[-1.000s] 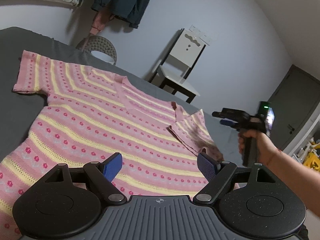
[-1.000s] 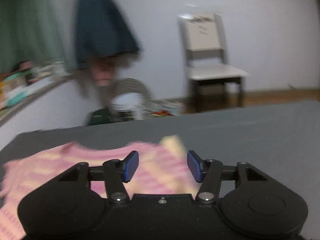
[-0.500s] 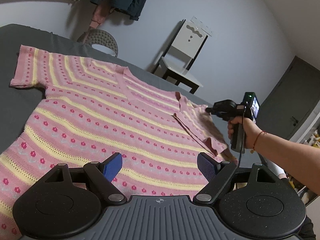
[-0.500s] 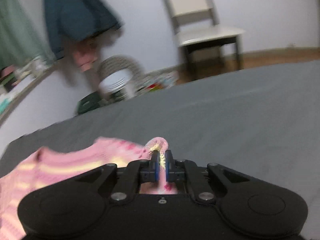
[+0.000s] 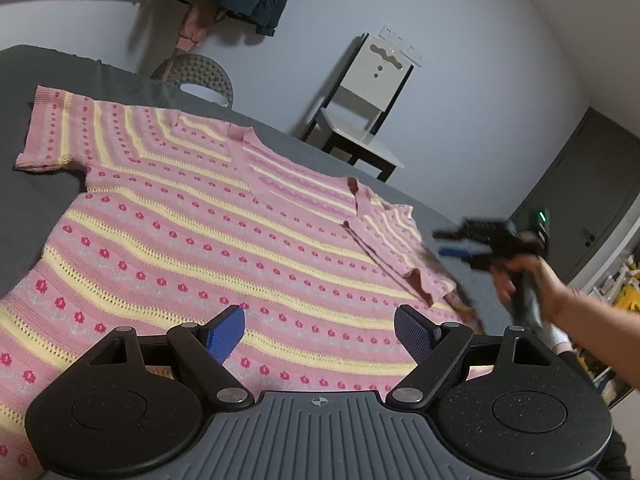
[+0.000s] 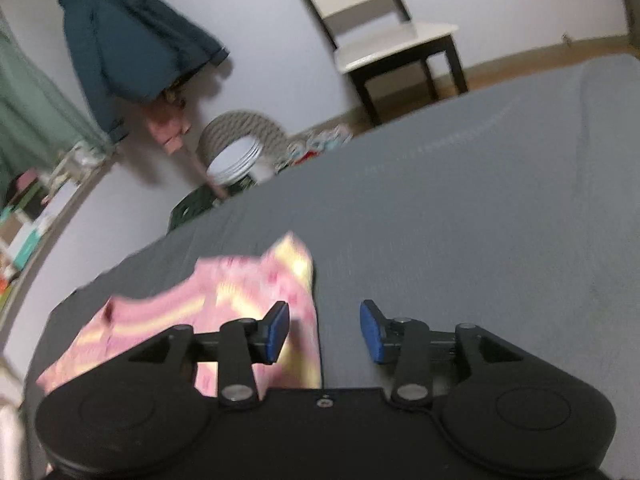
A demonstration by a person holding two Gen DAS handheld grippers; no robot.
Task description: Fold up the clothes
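A pink knit top [image 5: 192, 216] with yellow stripes and red dots lies flat on the grey table [image 5: 36, 196]. Its right sleeve [image 5: 400, 248] is folded in over the body. My left gripper [image 5: 320, 334] hovers open above the top's lower part, nothing between its blue pads. My right gripper [image 5: 452, 242], held by a hand [image 5: 520, 276], sits just right of the folded sleeve. In the right wrist view the right gripper [image 6: 324, 330] has its jaws opening; the sleeve [image 6: 248, 296] lies by the left pad, free of the pads.
A white chair [image 5: 368, 104] stands beyond the table's far edge, with a woven basket [image 5: 200, 76] holding plates beside it. A dark jacket [image 6: 120, 40] hangs on the wall. Bare grey table [image 6: 480, 220] stretches right of the top. A dark door [image 5: 580, 200] is at the right.
The right gripper closed on the right sleeve, carried it in over the top, then let go and drew back to the right. The left gripper stayed put and open.
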